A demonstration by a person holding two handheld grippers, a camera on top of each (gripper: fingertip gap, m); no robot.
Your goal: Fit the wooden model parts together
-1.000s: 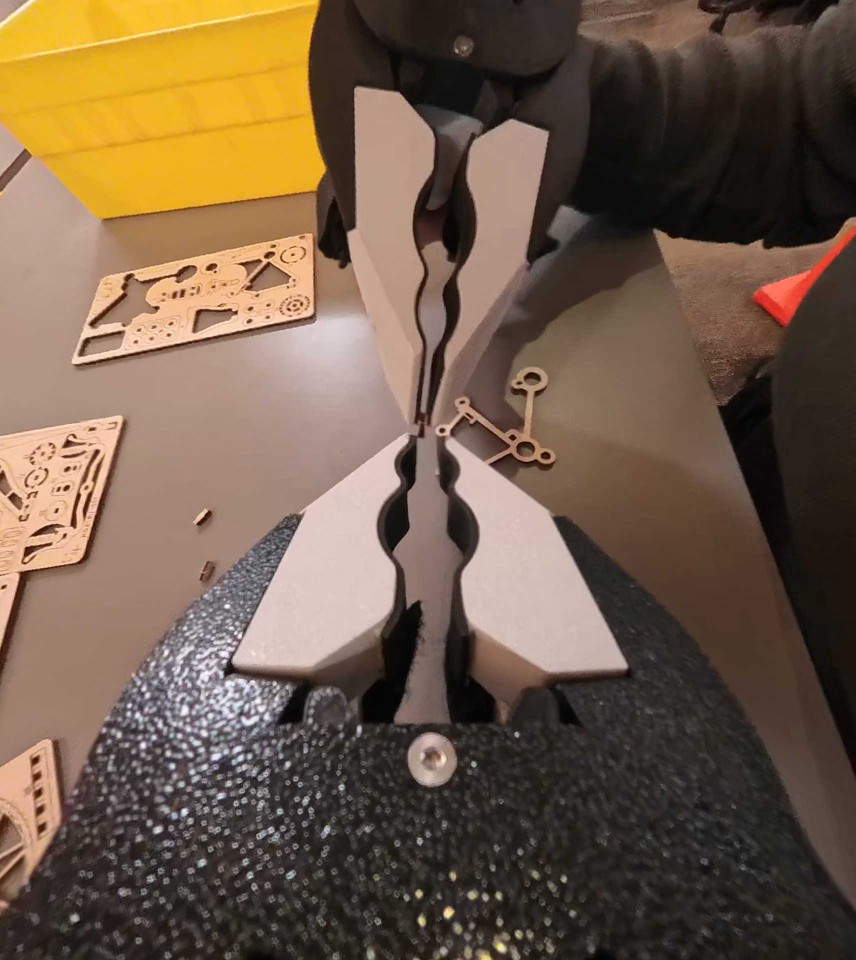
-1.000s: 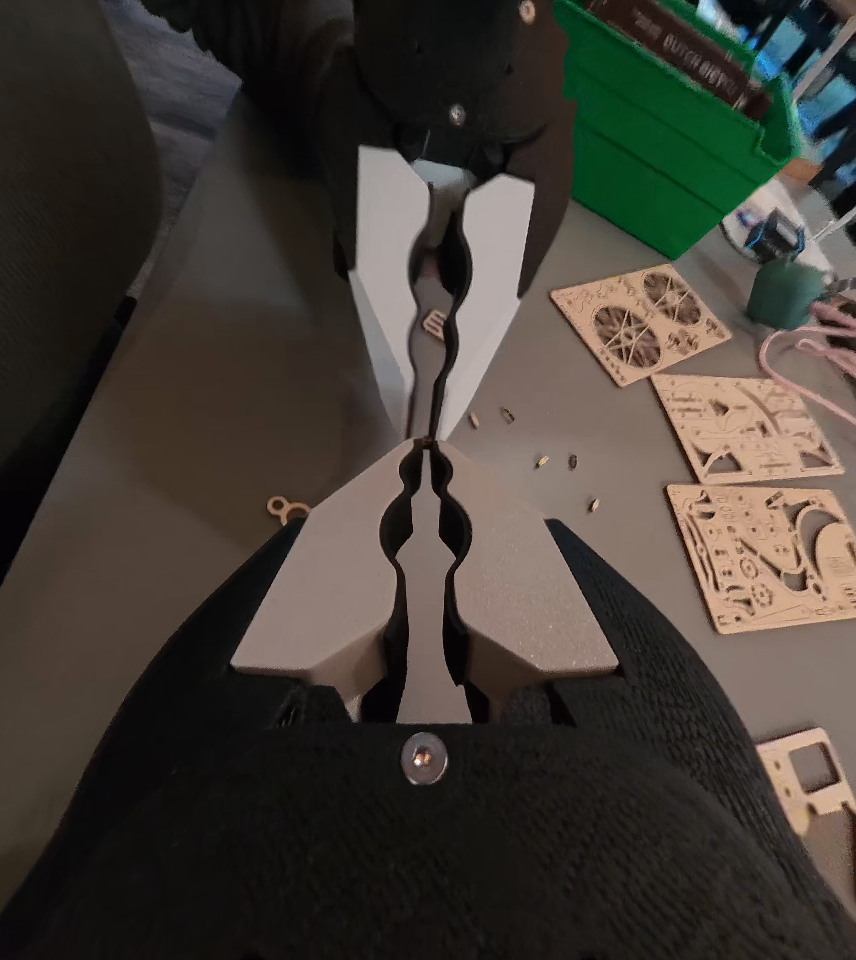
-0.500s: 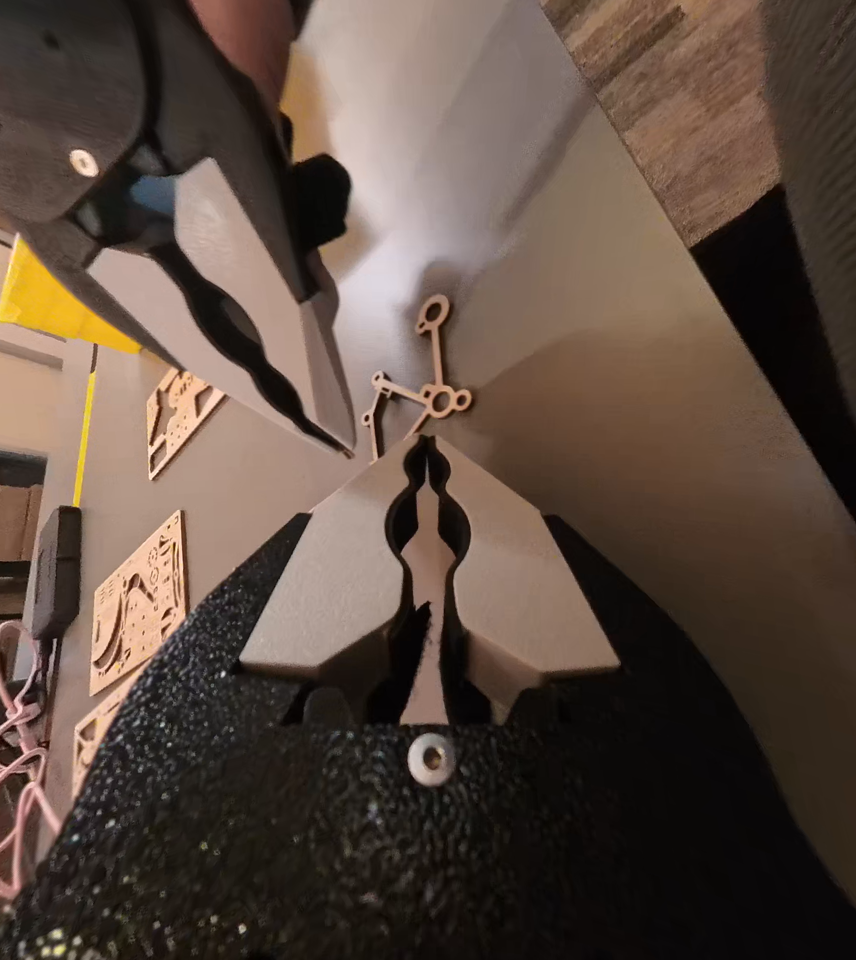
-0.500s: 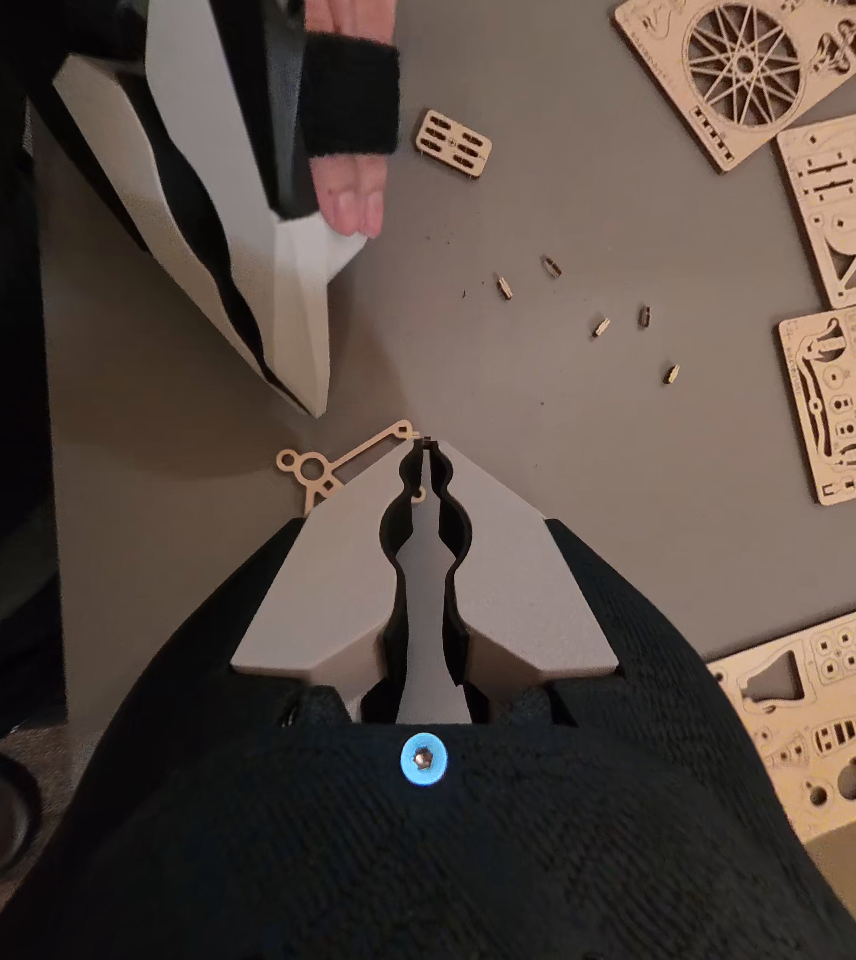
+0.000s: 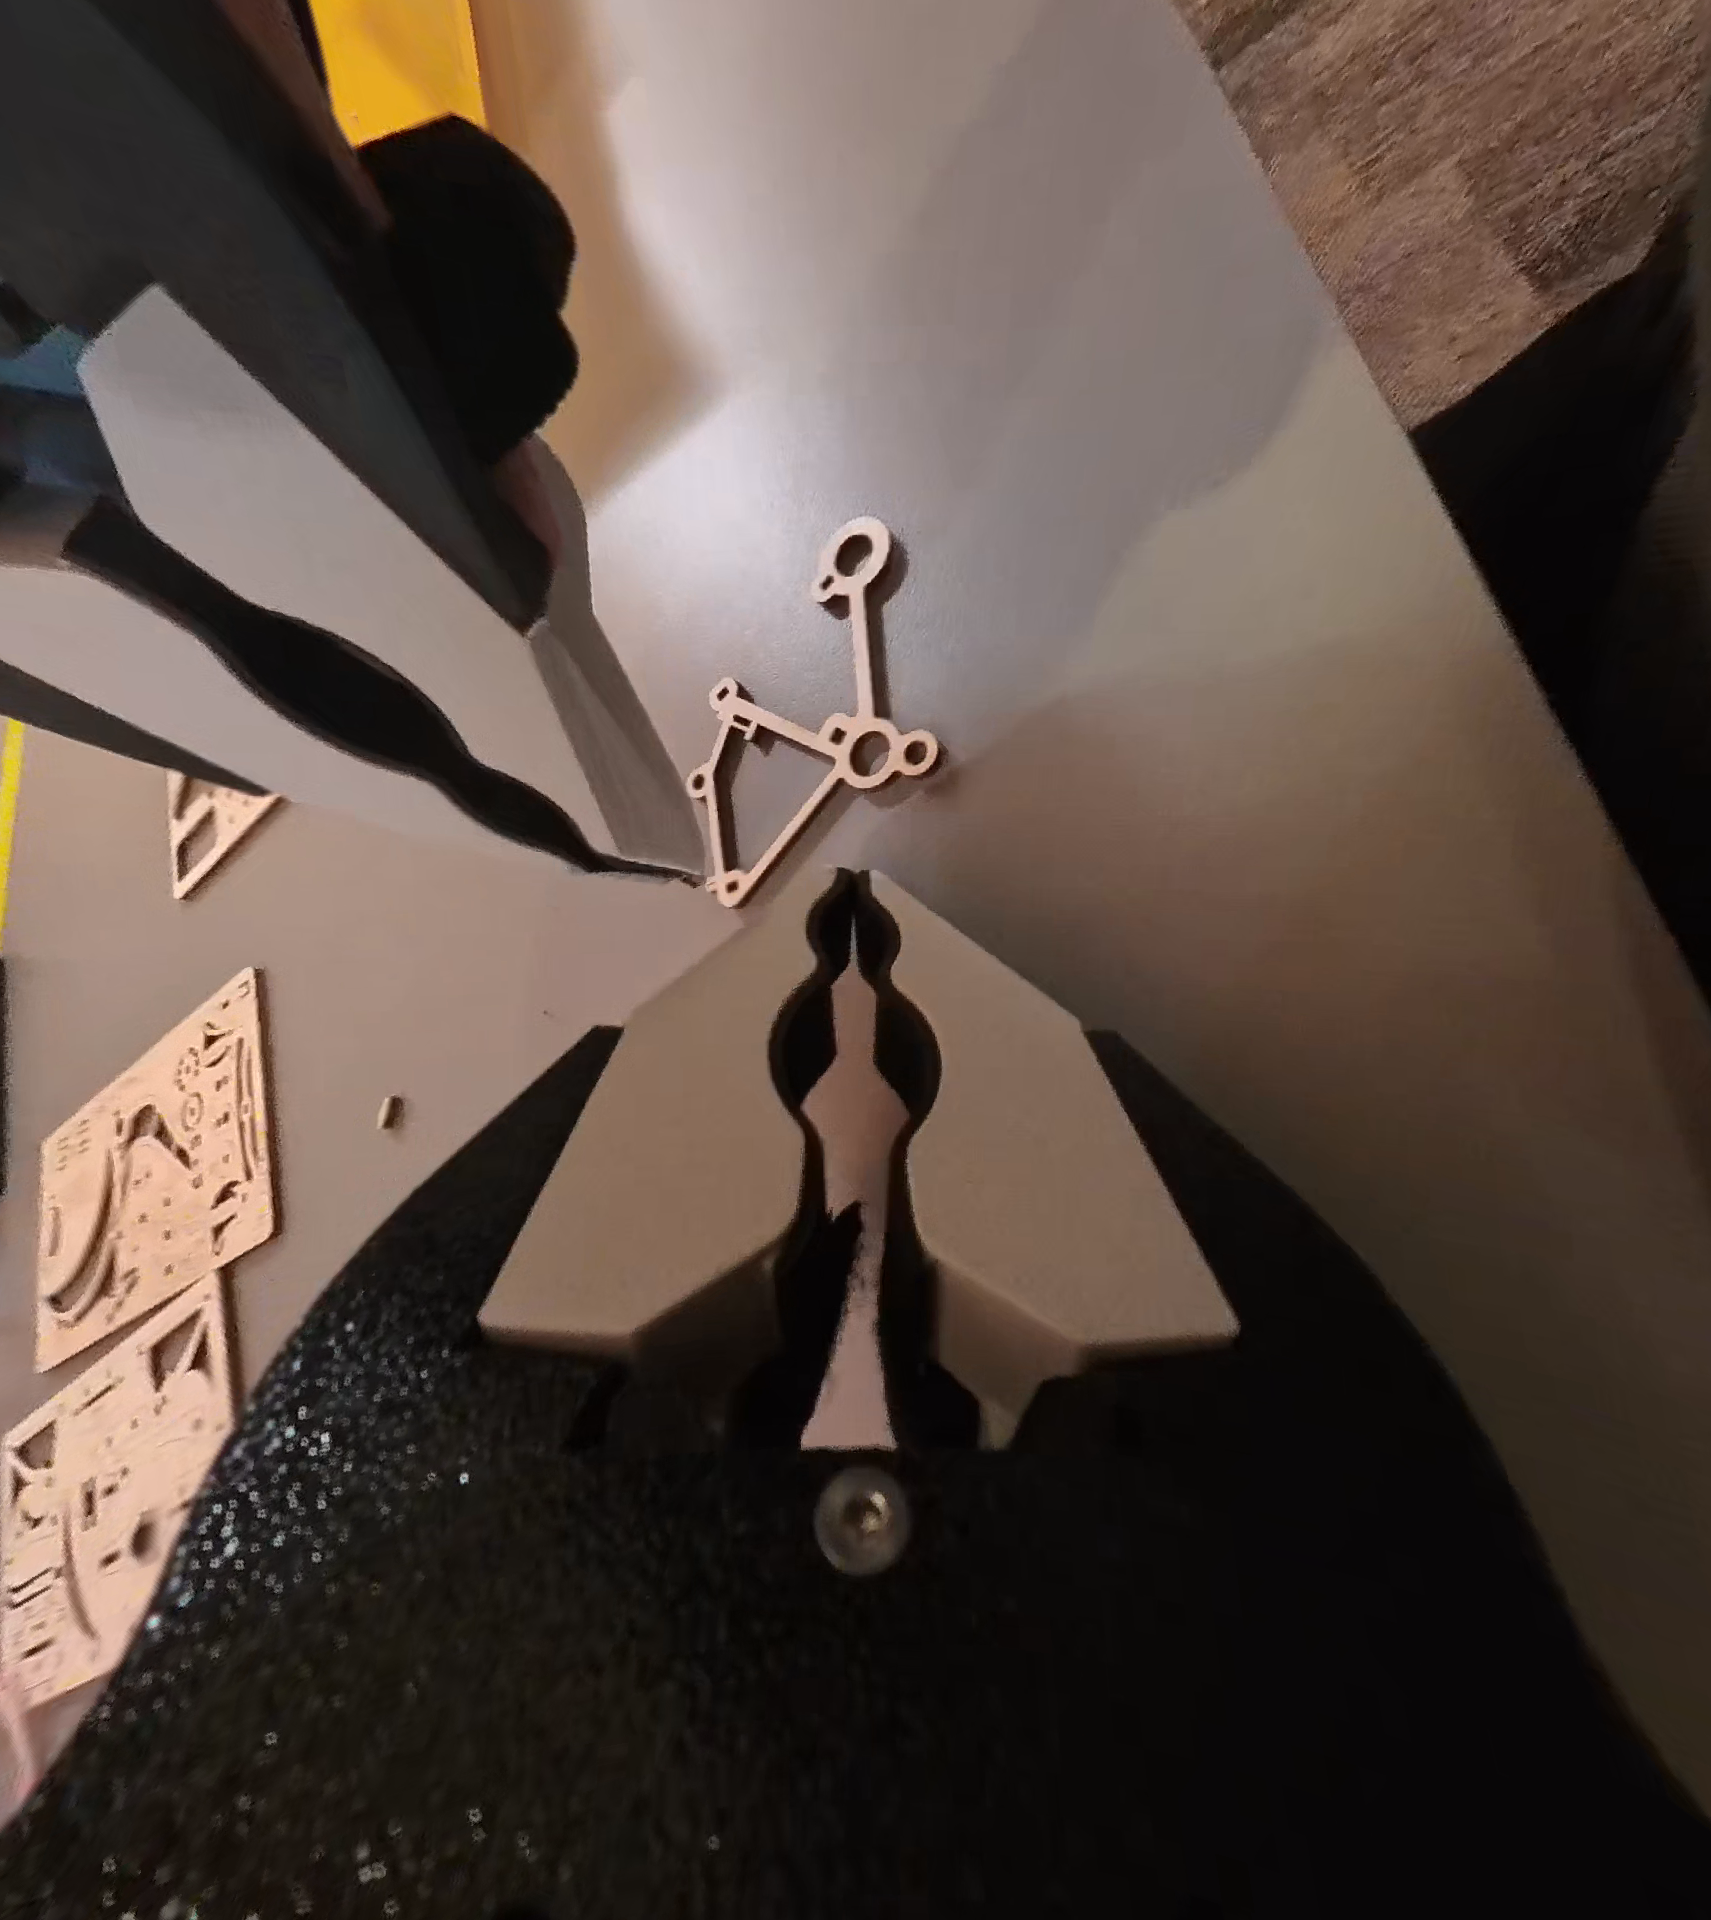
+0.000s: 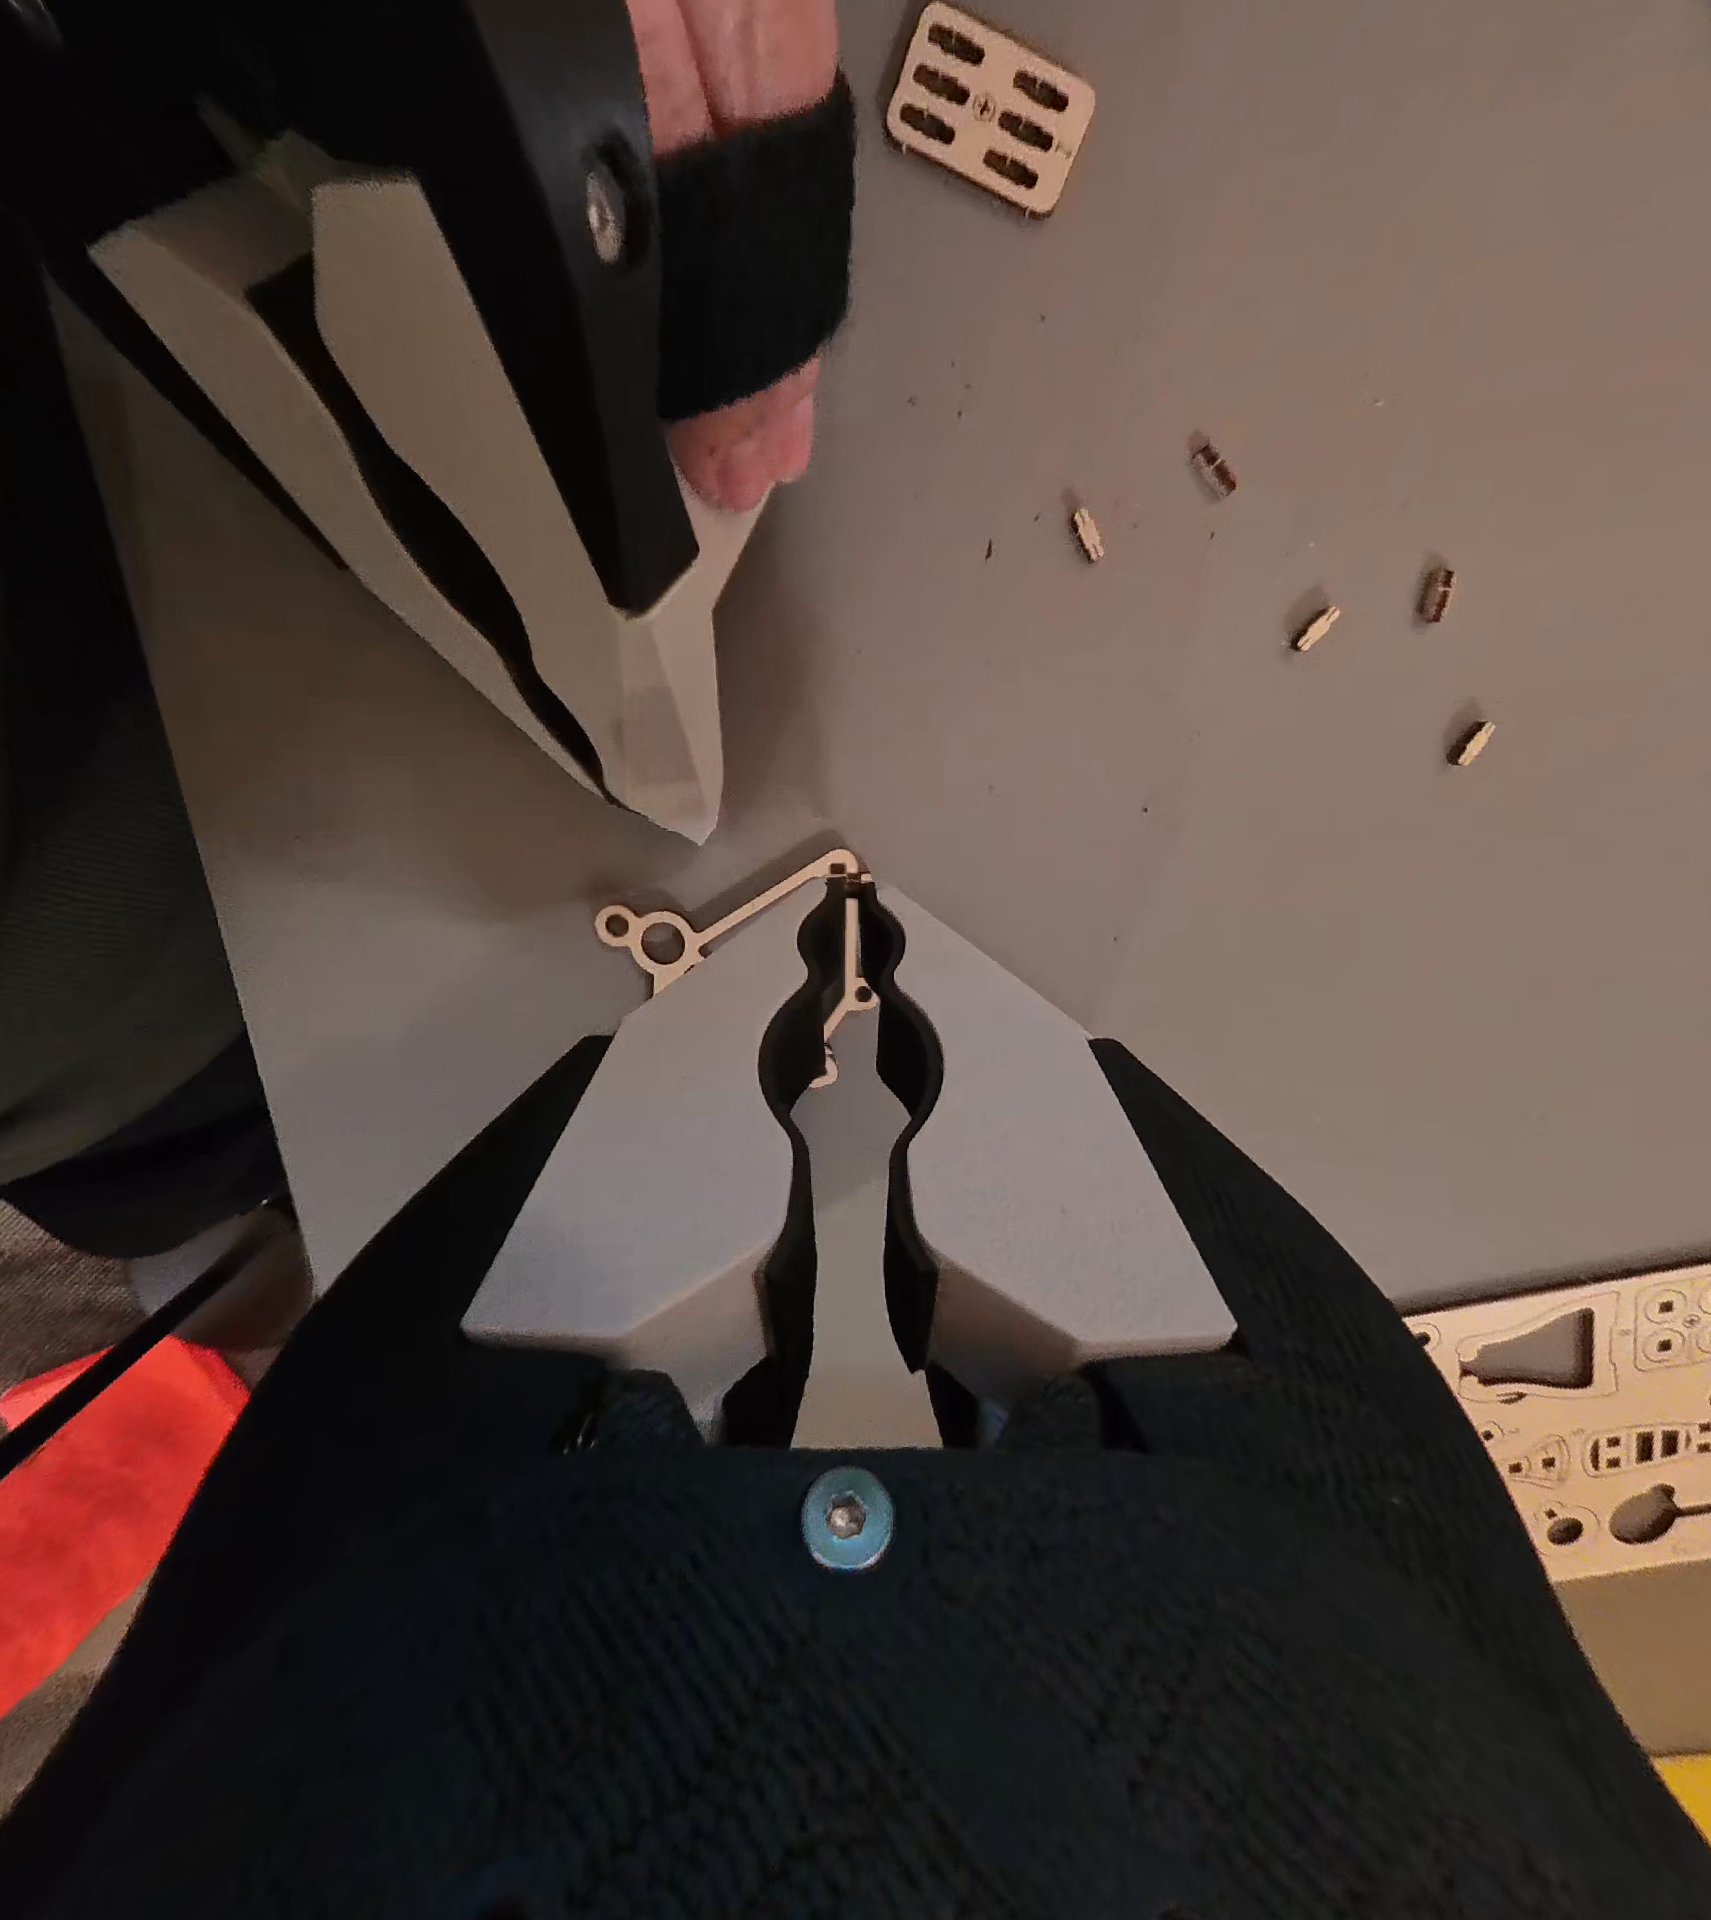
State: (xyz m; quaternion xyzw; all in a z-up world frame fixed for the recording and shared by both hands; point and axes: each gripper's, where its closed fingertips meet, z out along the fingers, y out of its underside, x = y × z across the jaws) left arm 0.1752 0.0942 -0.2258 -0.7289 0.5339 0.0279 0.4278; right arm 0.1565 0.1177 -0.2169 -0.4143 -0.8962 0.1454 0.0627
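Note:
A thin wooden frame part with ring ends (image 5: 809, 748) lies flat on the grey table (image 5: 1194, 727). My right gripper (image 6: 853, 888) is shut on a tiny dark pin (image 6: 849, 881), and its tips sit right at one corner of that part (image 6: 659, 935). In the left wrist view the right gripper (image 5: 679, 876) comes in from the upper left to the part's lower corner. My left gripper (image 5: 851, 888) is shut with nothing visible between its tips, just below the part. It also shows in the right wrist view (image 6: 690, 810), slanting down from the upper left.
Several loose pins (image 6: 1313, 629) and a small slotted wooden plate (image 6: 991, 125) lie on the table. Laser-cut wooden sheets (image 5: 155, 1153) (image 6: 1661, 1403) lie farther out. A yellow bin (image 5: 404, 52) stands behind. The table edge (image 6: 207, 935) is close, with an orange object (image 6: 103, 1455) below. Less than 4 cm separates the two grippers' tips. Both grippers' tips are roughly 12 cm from the small slotted wooden plate (image 6: 991, 125).
The two grippers were tip to tip above the table. They have parted and tipped down; the right gripper with the pin now sits at the frame part's corner.

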